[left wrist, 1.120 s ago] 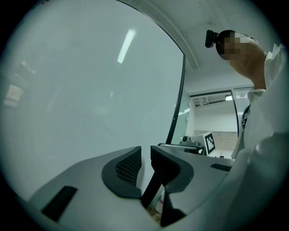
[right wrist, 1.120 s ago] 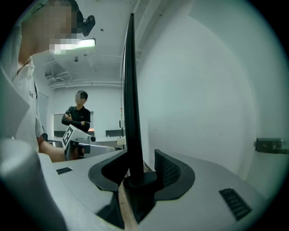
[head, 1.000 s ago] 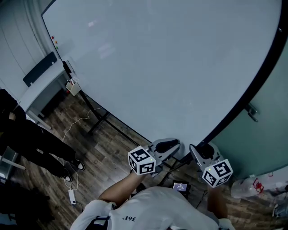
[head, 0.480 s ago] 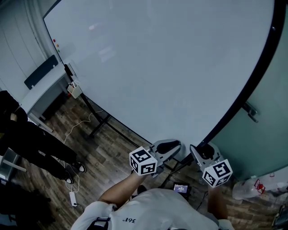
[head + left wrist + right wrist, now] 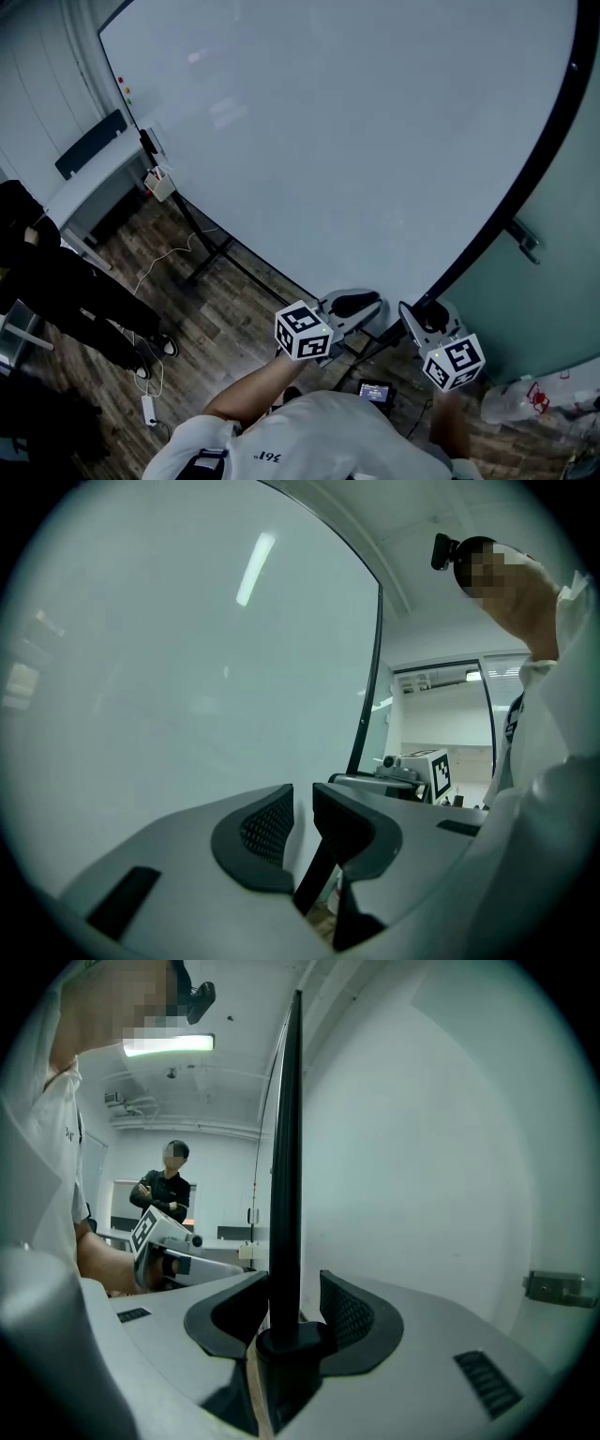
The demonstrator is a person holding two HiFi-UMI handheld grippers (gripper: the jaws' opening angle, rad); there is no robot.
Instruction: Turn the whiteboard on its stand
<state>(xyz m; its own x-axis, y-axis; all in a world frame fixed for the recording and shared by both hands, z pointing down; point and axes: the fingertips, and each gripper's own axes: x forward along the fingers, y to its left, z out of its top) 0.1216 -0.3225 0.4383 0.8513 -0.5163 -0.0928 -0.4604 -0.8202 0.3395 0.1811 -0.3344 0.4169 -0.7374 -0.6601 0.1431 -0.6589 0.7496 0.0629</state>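
Whiteboard corner: your right gripper clamps its black edge there; your left gripper, just beside that corner, has jaws narrowly parted on nothing.

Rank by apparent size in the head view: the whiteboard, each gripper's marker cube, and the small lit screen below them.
1. whiteboard, by far.
2. left cube and right cube: alike, a tie.
3. small screen.
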